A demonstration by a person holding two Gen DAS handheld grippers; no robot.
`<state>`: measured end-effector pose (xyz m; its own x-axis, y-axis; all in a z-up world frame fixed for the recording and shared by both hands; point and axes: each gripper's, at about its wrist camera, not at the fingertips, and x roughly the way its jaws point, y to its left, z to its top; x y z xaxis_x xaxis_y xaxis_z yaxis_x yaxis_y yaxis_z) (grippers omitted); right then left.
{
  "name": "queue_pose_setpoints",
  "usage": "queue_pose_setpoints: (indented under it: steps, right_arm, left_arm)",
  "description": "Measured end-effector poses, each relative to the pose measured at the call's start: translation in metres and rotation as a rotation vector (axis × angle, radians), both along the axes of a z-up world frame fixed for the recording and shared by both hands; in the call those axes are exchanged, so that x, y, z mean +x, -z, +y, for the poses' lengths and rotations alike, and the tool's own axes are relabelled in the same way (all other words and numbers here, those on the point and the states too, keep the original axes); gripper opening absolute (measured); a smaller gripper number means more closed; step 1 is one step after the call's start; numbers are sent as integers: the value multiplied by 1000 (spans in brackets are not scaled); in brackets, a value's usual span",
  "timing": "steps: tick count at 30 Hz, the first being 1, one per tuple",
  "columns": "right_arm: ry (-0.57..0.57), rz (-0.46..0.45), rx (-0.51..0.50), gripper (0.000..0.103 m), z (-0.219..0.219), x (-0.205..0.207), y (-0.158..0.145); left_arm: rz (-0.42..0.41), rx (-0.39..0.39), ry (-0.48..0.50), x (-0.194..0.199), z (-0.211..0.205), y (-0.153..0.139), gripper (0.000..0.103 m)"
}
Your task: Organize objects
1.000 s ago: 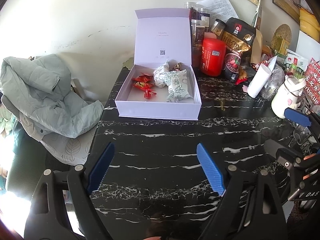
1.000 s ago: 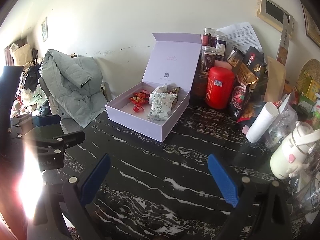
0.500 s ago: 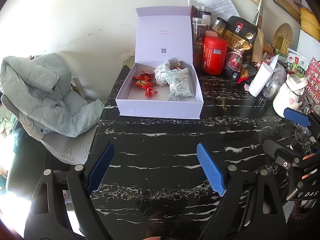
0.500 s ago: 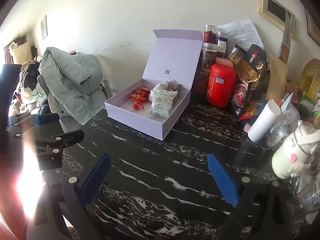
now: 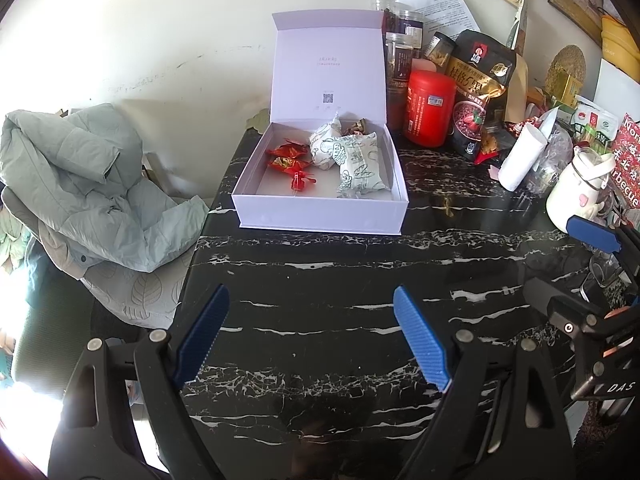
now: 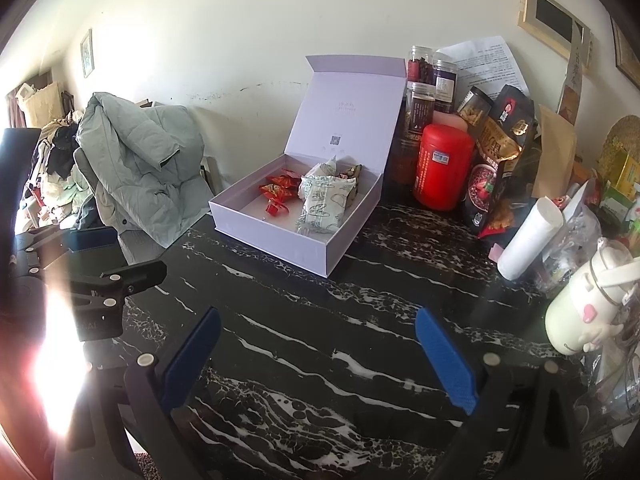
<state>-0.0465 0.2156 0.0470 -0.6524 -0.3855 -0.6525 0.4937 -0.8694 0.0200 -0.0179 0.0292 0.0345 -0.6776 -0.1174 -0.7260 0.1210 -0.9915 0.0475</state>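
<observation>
An open lavender box (image 5: 320, 216) (image 6: 280, 246) stands on the black marble table (image 5: 340, 280) with its lid upright against the wall. Inside lie red wrapped candies (image 5: 289, 159) (image 6: 280, 188), two white-green snack packs (image 5: 358, 162) (image 6: 322, 200) and a small gold-wrapped piece (image 5: 358, 126). My left gripper (image 5: 310, 338) is open and empty over the table's near part. My right gripper (image 6: 318, 356) is open and empty too; it also shows at the right edge of the left wrist view (image 5: 592, 236).
A red canister (image 5: 430, 108) (image 6: 442, 166), jars (image 6: 420, 108), snack bags (image 5: 478, 92), a white paper roll (image 5: 522, 156) (image 6: 530, 236) and a white bottle (image 5: 578, 188) (image 6: 582, 308) crowd the table's right and back. A grey-green jacket (image 5: 84, 184) lies over a chair at left.
Both grippers have drawn back slightly and tilted, so the box sits a little higher and farther in both views. Nothing on the table has moved.
</observation>
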Motion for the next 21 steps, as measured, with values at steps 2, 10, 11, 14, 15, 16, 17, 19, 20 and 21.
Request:
queue_pose_setpoints:
  steps: [2,10,11,14,15,16,17,19,20,21]
  right_arm:
    - [0,-3,-1,99,0,0,1]
    - [2,-6,0,99,0,0,1]
    - [3,-6,0,99,0,0,2]
    - [4,-7,-1,99,1,0,2]
    - [4,-7,-1,99,1,0,2]
    - [5,-8,-1,99,1,0,2]
    - [5,-9,-1,99,1,0,2]
    - [5,-12,0,99,1,0,3]
    - [5,-13,0,99,1,0,3]
    - [5,-14,0,99,1,0,3]
  left_arm:
    - [-1,-1,-4,1,-1,1,84]
    - [-1,-1,-3,2,1,1,84]
    - [-1,-1,-3,2,1,1,84]
    - [-1,-1,-3,2,1,1,84]
    - [-1,-1,-4,2,1,1,84]
    - [-1,-1,-3,2,1,1,84]
    - [-2,-2,-3,2,1,1,84]
    - [-5,-4,-2,3,2,2,84]
    - [-7,-4,0,3,3,2,84]
    - [-7,-4,0,3,4,3,84]
